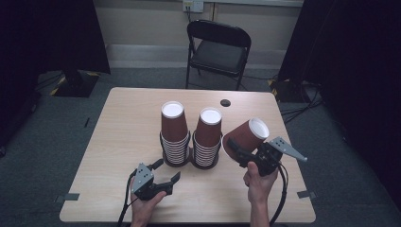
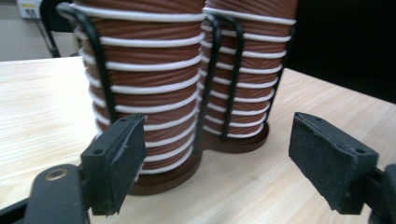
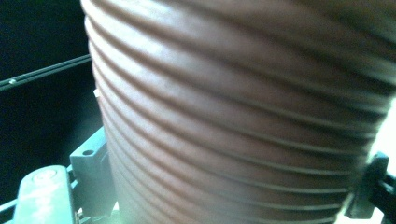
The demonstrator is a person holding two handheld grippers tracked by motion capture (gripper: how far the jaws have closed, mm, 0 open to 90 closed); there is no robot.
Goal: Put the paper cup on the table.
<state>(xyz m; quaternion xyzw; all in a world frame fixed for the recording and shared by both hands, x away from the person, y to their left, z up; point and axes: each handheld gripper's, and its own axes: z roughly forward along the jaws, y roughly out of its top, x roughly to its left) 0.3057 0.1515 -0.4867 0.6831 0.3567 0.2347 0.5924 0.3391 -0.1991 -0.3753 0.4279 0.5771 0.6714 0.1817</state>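
Our right gripper is clamped on a brown ribbed cup, held above the bench near its right edge. The cup's long axis is tilted, with its white base pointing up and to the far right corner. Our left gripper is wide open, holding nothing, just before the two cup stacks.

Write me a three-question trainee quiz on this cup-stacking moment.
1. True or false: the left tool grips a cup.
2. What does the right tool hold?
3. How many cup stacks stand in the wire holder: A one, B two, C three?

Key:
1. False; its jaws are open, in front of the stacks.
2. A single brown ribbed paper cup, tilted, clear of the table.
3. B.
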